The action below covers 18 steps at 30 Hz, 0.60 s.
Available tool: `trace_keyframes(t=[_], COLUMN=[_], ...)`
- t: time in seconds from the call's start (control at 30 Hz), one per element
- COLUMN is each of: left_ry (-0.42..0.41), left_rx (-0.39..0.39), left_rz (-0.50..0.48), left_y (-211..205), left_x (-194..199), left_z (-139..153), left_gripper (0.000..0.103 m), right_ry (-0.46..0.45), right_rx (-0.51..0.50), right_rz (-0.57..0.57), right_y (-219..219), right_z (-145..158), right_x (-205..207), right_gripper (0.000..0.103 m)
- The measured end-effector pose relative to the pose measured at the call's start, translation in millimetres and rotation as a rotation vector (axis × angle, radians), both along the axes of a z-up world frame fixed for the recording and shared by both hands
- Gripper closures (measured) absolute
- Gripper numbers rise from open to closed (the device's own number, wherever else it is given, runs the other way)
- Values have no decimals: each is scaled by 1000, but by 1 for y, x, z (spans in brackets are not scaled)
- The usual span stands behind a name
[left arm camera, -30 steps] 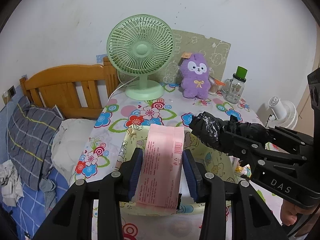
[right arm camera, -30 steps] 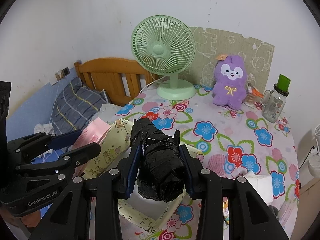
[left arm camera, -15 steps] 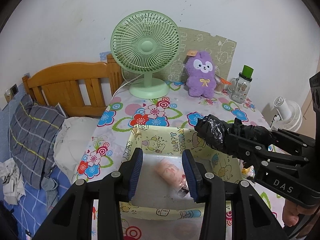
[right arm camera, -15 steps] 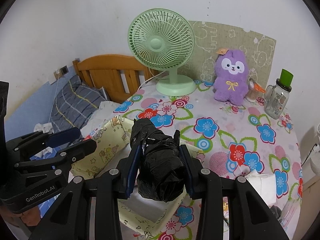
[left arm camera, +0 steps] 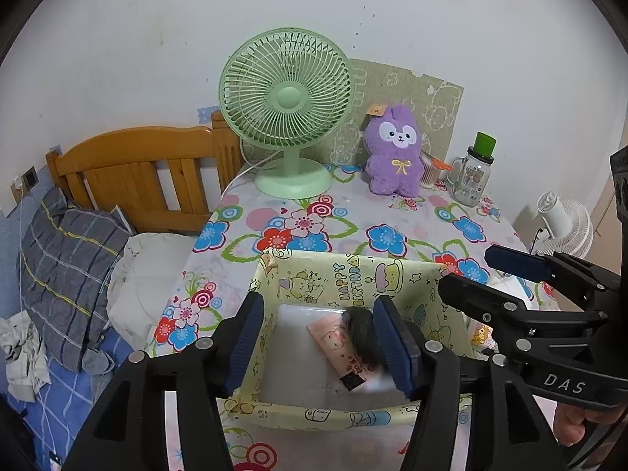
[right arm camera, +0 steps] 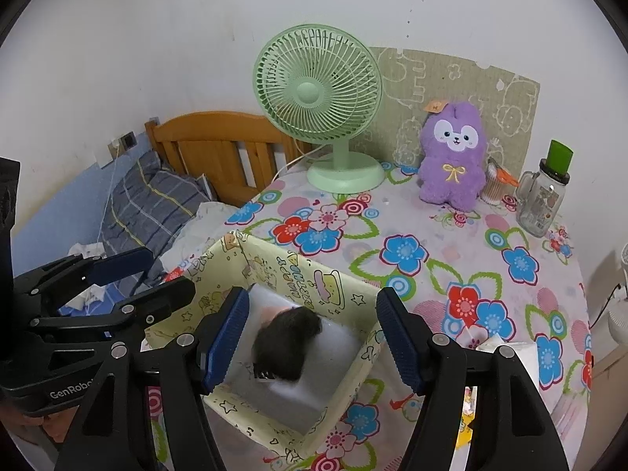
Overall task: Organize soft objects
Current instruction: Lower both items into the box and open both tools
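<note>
Left gripper (left arm camera: pixel 318 339): jaws apart, nothing between them, above the box.
Right gripper (right arm camera: pixel 312 339): jaws wide apart, nothing held, above the same box.
Box (left arm camera: pixel 353 278): yellow, cartoon print, open top, on the flowered tablecloth (right arm camera: pixel 431 259) near the table's front edge.
Pink pack (left arm camera: pixel 337 343): flat on the box floor, lying at a slant.
Black bundle (right arm camera: pixel 288 335): inside the box, blurred, over the pink pack and hiding most of it in the right wrist view; resting or in mid-air, cannot tell.
Plush (right arm camera: pixel 451 157): purple, upright at the back of the table, beside the green fan (right arm camera: pixel 318 90).
Jar (right arm camera: pixel 543 200): green lid, right of the plush.
Bed (left arm camera: pixel 70 259): left of the table, plaid pillow on it.
</note>
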<state>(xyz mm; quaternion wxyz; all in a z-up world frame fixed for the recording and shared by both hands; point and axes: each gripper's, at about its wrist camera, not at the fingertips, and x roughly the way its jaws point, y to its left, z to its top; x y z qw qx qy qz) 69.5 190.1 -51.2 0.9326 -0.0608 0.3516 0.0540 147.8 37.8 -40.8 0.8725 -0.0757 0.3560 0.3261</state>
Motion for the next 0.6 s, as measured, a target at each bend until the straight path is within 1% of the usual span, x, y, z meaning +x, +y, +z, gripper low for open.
trace_keyframes(t=[0.37,0.6], left_ry=[-22,-35], left_rx=[17,36], left_rz=[-6,-16], left_y=[-15,-29], left_x=[-9,-12], left_z=[11,19], left_gripper=[34,27], right_ry=[-17,-29], right_rx=[19,34], right_rz=[-21,-44], right_y=[-19,-38], right_z=[9,15], right_x=[-7,-13], right_gripper=[32,32])
